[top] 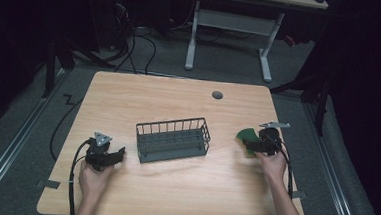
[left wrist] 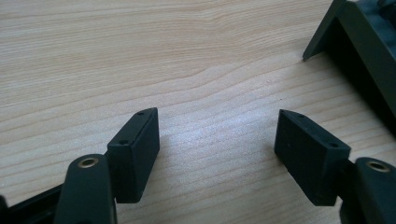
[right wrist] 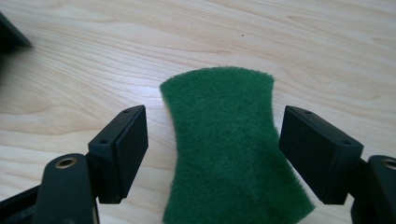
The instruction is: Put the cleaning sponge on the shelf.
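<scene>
A green scouring sponge (right wrist: pixel 231 144) lies flat on the wooden table (top: pixel 173 186), at the right side in the high view (top: pixel 247 136). My right gripper (right wrist: pixel 215 154) is open over it, one jaw on each side of the sponge, neither touching it. In the high view that gripper (top: pixel 264 144) sits just right of the sponge. A dark wire basket (top: pixel 172 139) stands in the middle of the table. My left gripper (top: pixel 108 155) is open left of the basket, with bare wood between its jaws (left wrist: pixel 217 154). A corner of the basket (left wrist: pixel 355 51) shows at the upper right.
A grey cable grommet (top: pixel 217 95) sits near the table's far edge. Beyond the table stands a white desk frame (top: pixel 230 35) with cables on the floor. Bare wood lies in front of the basket and behind it.
</scene>
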### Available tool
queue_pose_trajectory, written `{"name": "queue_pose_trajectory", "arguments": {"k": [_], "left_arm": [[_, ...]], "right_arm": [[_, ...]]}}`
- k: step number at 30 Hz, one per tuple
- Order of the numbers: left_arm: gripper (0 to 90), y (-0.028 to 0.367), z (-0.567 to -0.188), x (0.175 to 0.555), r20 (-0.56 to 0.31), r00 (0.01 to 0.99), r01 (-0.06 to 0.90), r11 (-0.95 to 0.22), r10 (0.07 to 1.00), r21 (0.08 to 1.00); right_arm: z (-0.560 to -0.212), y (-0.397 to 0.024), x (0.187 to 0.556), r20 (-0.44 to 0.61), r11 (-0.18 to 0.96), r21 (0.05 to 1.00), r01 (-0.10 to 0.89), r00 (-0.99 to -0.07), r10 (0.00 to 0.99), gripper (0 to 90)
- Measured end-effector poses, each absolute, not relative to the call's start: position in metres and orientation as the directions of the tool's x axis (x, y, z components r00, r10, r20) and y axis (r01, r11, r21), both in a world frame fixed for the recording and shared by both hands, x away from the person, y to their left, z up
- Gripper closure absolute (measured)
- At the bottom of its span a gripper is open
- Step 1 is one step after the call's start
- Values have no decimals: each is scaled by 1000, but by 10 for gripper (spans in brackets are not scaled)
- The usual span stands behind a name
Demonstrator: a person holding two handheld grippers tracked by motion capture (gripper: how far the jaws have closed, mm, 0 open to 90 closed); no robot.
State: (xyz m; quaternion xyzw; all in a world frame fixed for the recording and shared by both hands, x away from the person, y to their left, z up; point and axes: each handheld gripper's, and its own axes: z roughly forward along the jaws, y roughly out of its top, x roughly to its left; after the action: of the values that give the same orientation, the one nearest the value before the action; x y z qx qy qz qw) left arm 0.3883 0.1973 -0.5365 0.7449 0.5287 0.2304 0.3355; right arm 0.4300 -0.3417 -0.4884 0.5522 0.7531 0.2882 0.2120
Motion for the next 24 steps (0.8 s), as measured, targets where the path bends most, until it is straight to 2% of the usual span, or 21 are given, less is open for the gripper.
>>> {"name": "queue_pose_trajectory", "arguments": {"k": [13, 24], "left_arm": [[309, 197, -537, 388, -10, 326, 636, -212, 945, 742], [309, 197, -537, 388, -10, 326, 636, -211, 945, 742]], "right_arm": [[-485, -340, 458, -21, 293, 580, 760, -346, 938, 242], [-497, -342, 465, 2, 309, 520, 796, -363, 932, 223]]}}
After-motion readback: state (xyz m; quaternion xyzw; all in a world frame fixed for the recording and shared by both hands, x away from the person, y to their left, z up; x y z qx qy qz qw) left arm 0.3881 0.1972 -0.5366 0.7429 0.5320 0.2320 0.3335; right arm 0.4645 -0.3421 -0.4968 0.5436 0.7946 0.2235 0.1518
